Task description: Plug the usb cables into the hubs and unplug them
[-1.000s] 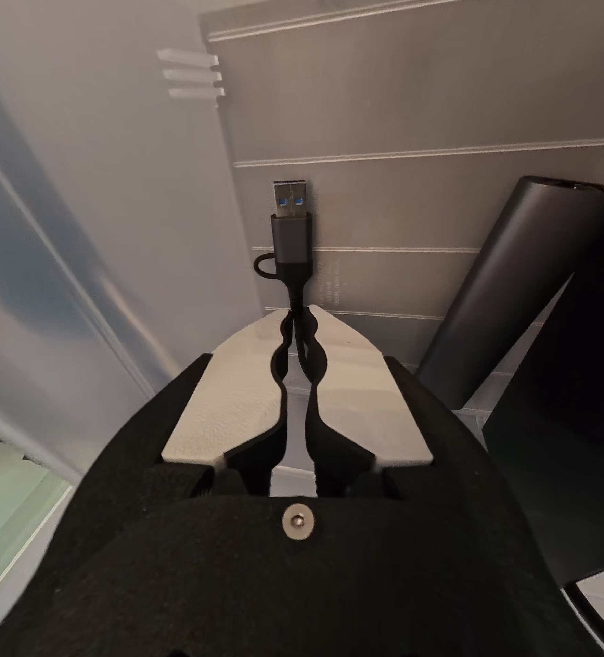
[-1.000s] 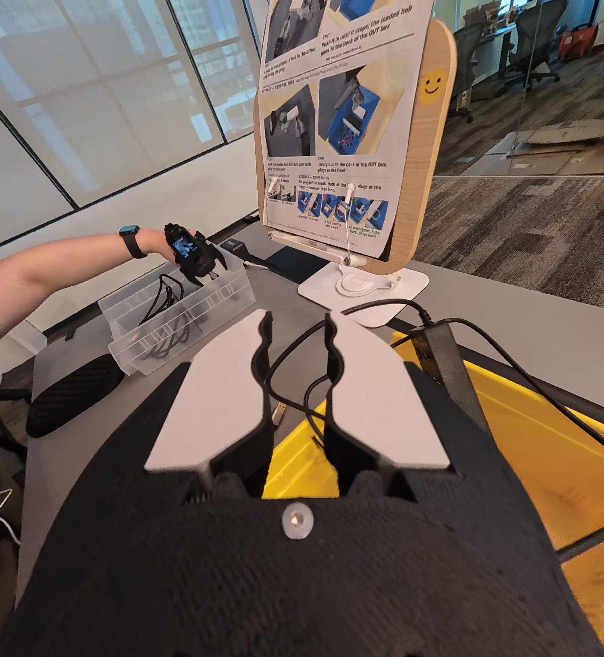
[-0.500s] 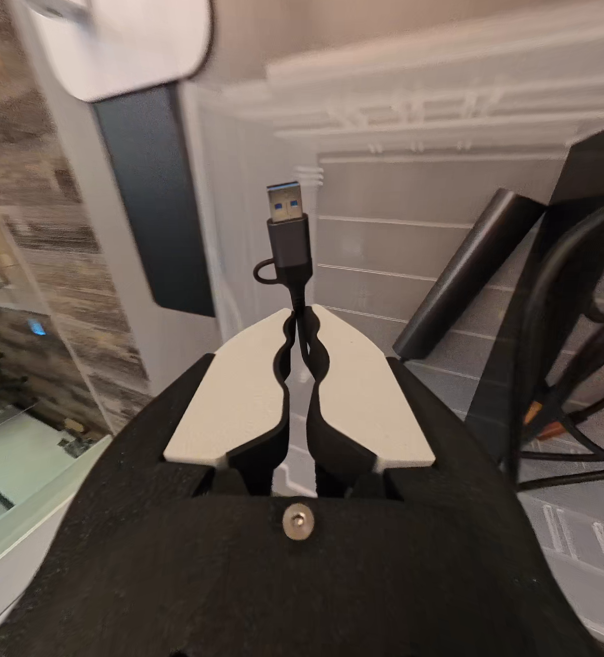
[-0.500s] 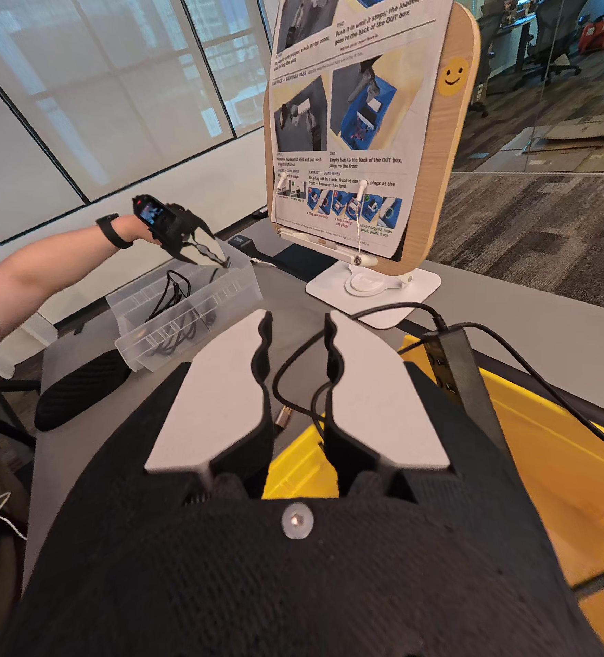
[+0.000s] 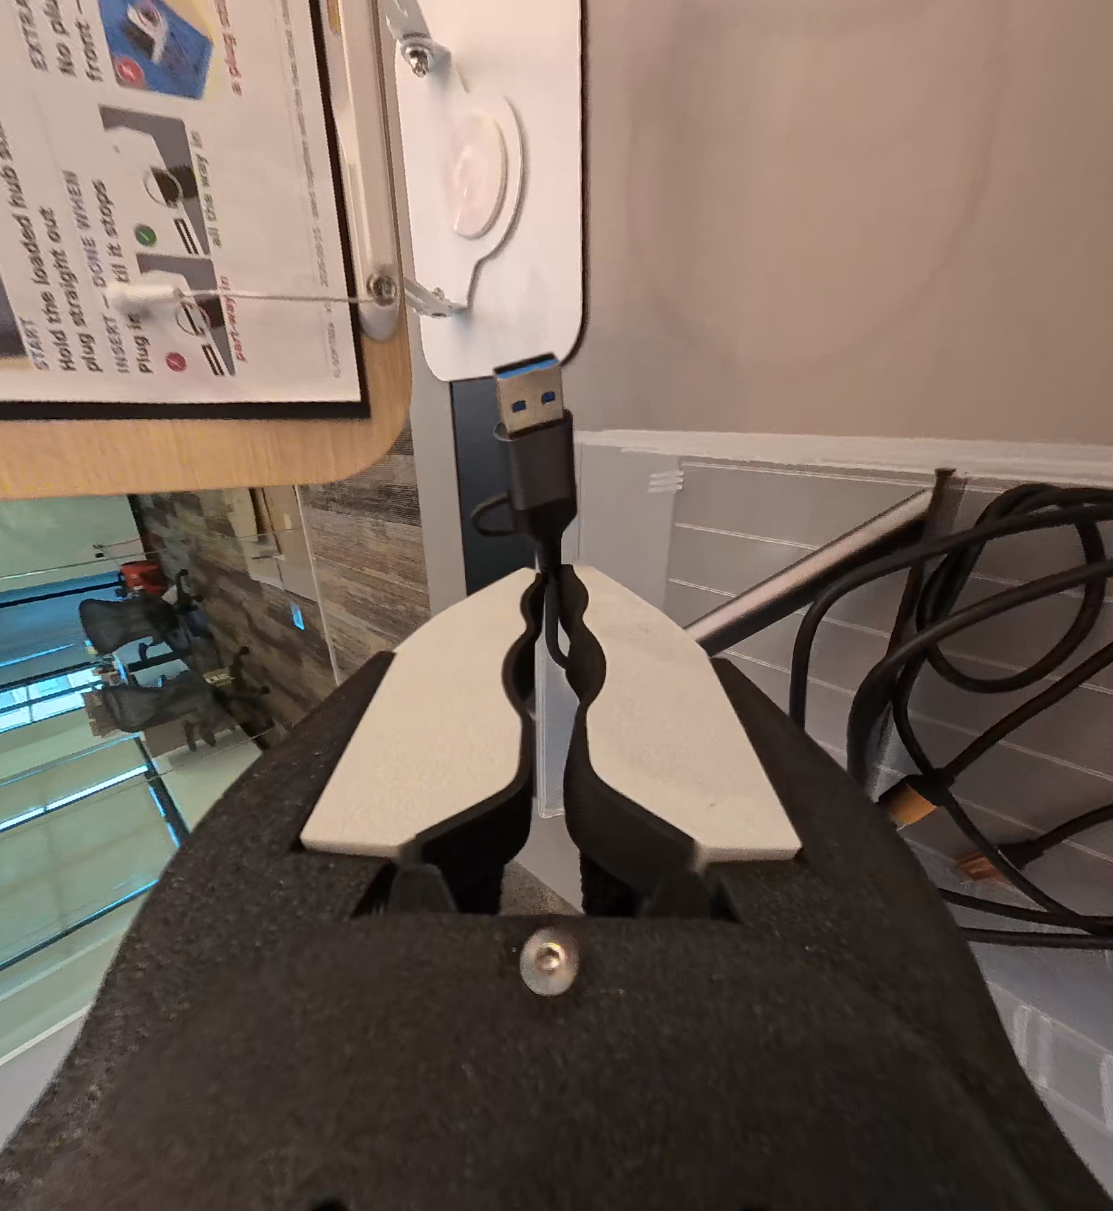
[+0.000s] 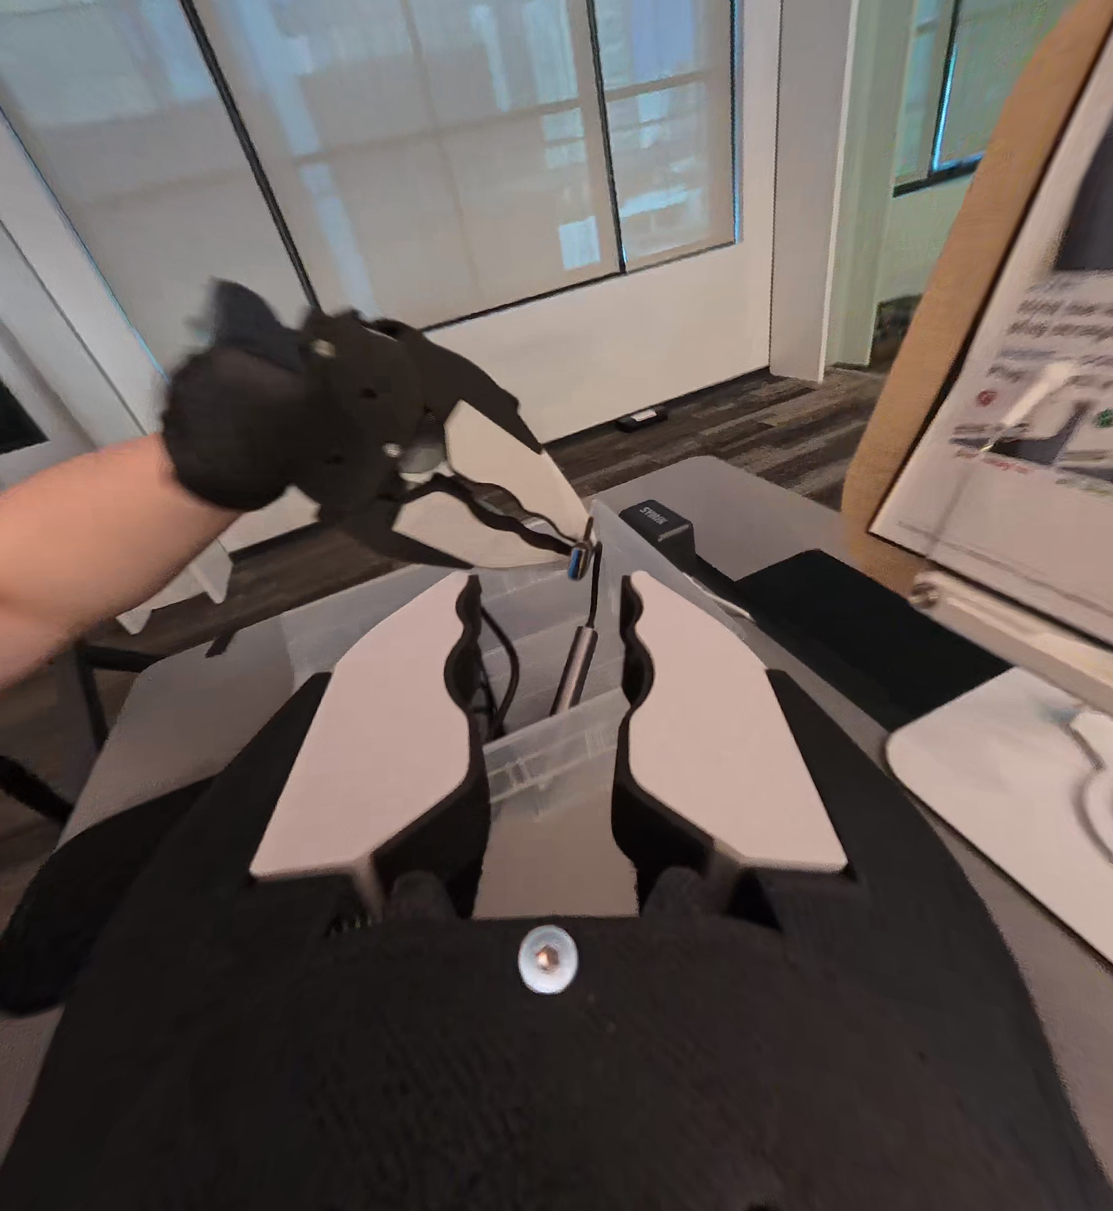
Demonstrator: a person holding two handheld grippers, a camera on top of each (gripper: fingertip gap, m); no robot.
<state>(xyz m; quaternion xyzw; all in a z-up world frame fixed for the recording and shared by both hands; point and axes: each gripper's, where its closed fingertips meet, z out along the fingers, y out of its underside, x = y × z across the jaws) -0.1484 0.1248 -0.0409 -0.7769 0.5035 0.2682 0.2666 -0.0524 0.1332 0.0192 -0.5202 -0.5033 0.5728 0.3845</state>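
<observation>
Both wide-angle views are evenly bright, lit by soft daylight; in the right wrist view it comes through the tall frosted windows (image 6: 449, 151) at the far side. Shadows are faint. Straight lines bow toward the edges. Motion blur smears the black left gripper (image 6: 576, 547) and the wooden-edged instruction board (image 6: 1025, 367) at the right. In the left wrist view the silver USB plug (image 5: 530, 400) is sharp, the surroundings softer.

cables (image 5: 973, 688) in bin (image 5: 802, 459), hub (image 6: 576, 668) perhaps inside

Open air surrounds the raised left gripper (image 6: 573, 550); the clear bin (image 6: 553, 747) wall and instruction board (image 6: 999, 367) crowd the right.
</observation>
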